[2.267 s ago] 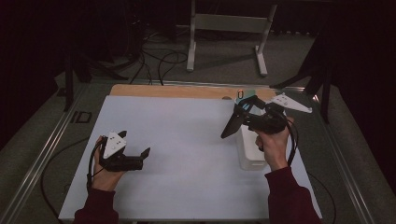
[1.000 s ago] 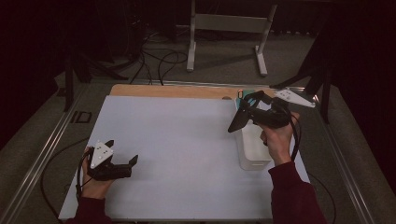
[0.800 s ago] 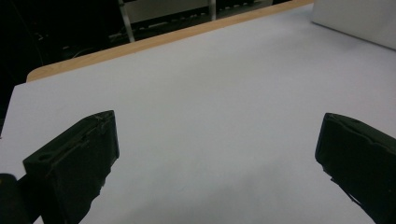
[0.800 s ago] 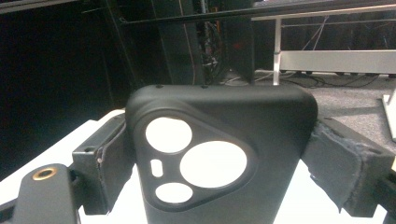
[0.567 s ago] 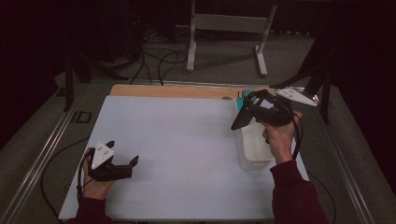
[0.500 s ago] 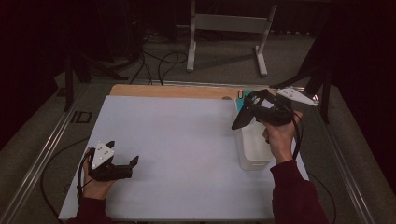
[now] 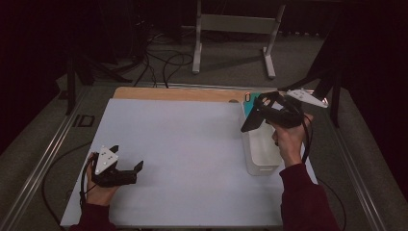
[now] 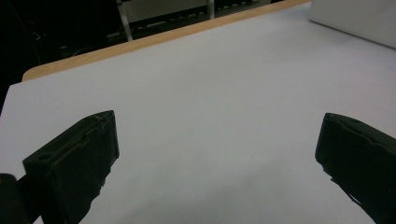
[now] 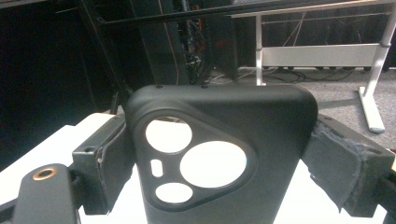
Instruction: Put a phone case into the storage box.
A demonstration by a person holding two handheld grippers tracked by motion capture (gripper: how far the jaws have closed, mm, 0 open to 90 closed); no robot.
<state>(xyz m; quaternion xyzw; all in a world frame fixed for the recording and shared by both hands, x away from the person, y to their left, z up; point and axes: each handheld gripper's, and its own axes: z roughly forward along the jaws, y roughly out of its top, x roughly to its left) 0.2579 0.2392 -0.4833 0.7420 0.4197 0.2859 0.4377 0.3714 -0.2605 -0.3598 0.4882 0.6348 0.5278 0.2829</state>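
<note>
black phone case (image 9: 219, 154) with camera cutouts, clamped in right tongs (image 9: 224, 158), left tongs (image 8: 215, 158) agape

a white sheet (image 7: 192, 154) covers most of the table, and a strip of bare wooden table edge (image 7: 178, 94) shows along its far side. a white rectangular bin (image 7: 262, 154) stands on the right part of the sheet. something teal (image 7: 251, 108) lies just beyond the bin. on the grey floor beyond the table stand a white metal frame (image 7: 235, 33) and loose black cables (image 7: 163, 62).
</note>
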